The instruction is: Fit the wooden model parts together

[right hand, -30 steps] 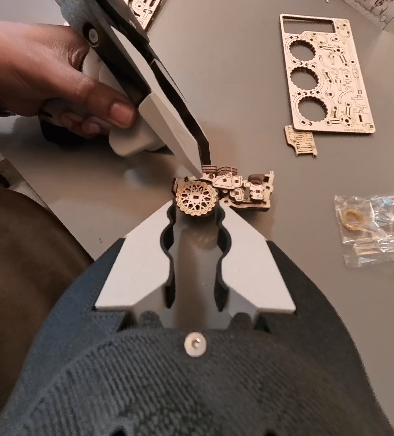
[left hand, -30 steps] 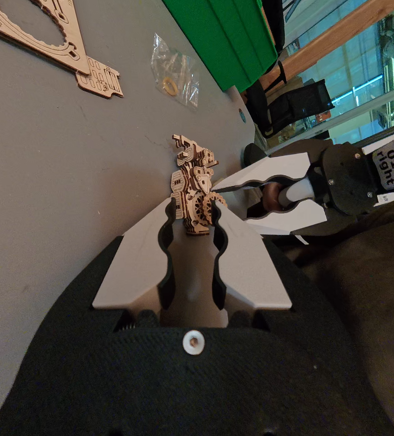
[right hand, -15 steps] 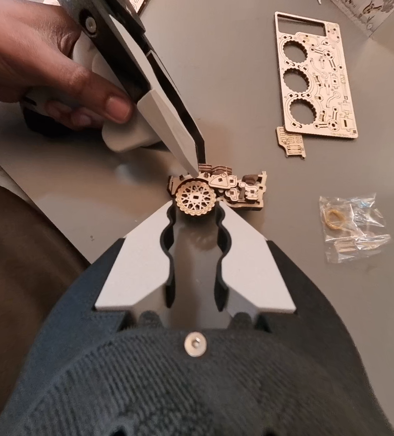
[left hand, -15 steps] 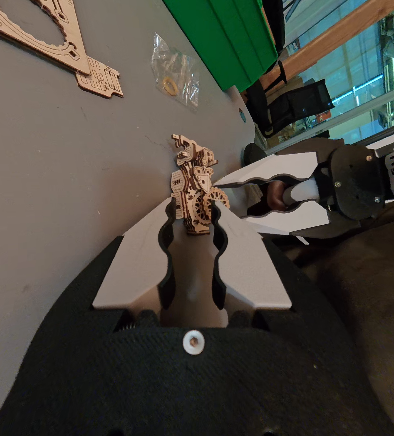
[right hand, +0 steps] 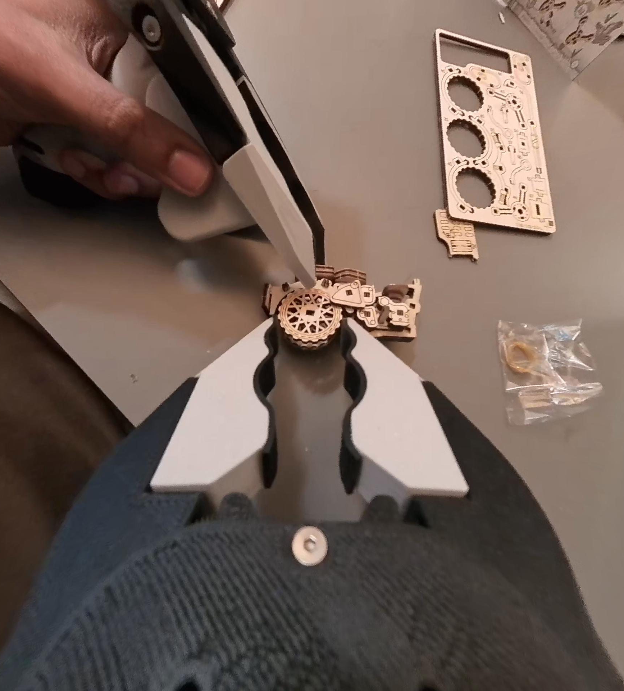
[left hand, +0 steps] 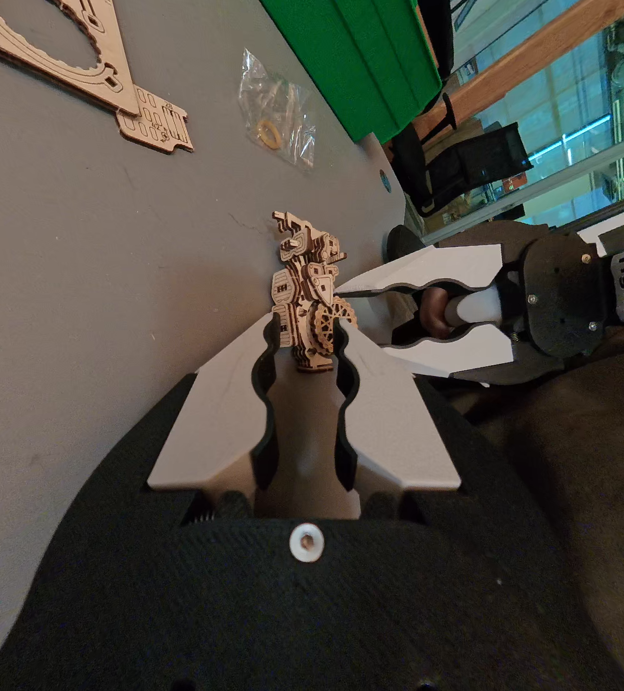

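A small layered wooden model (left hand: pixel 303 284) stands on edge on the grey table (left hand: pixel 78 261). My left gripper (left hand: pixel 306 325) is shut on the model's body at its lower end. A spoked wooden wheel (right hand: pixel 308 318) sits against the model's side (right hand: pixel 381 310). My right gripper (right hand: pixel 308 329) is shut on this wheel across its rim. In the left wrist view the right gripper (left hand: pixel 355 318) comes in from the right, its lower tip hidden behind my left finger. In the right wrist view the left gripper (right hand: pixel 312 276) reaches down from the upper left, held by a hand (right hand: pixel 78 112).
A punched-out wooden sheet (right hand: pixel 497 131) with a small slotted part (right hand: pixel 456 235) lies at the far right. A clear bag (right hand: pixel 549 370) with a rubber band lies right of the model. A green box (left hand: pixel 359 63) stands at the table's far edge. The table's near edge is at the left (right hand: pixel 41 299). Only a small space, under 4 cm, lies between the two pairs of fingers.
Both grippers keep their hold. The right gripper has shifted slightly, so the sheet and bag sit further left in its view. The wheel stays against the model.
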Tool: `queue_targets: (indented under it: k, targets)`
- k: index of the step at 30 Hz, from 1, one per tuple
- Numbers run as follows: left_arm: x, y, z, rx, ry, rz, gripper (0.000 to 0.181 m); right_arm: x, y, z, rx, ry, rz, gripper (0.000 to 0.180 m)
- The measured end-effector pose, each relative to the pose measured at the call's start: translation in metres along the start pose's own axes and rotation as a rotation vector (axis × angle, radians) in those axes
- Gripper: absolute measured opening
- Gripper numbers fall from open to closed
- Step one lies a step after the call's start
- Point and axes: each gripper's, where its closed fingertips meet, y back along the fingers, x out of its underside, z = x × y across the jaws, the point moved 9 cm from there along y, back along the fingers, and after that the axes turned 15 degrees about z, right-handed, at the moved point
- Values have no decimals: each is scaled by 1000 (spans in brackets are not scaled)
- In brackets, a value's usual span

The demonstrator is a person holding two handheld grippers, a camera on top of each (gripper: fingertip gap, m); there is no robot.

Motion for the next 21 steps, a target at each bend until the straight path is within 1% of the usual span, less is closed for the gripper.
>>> queue_targets:
  k: [17, 21]
  targets:
    - [0, 0, 1, -16, 6, 3, 22, 0, -1, 4, 71, 71, 14, 32]
    - [0, 0, 1, -17, 7, 3, 22, 0, 0, 4, 91, 77, 11, 34]
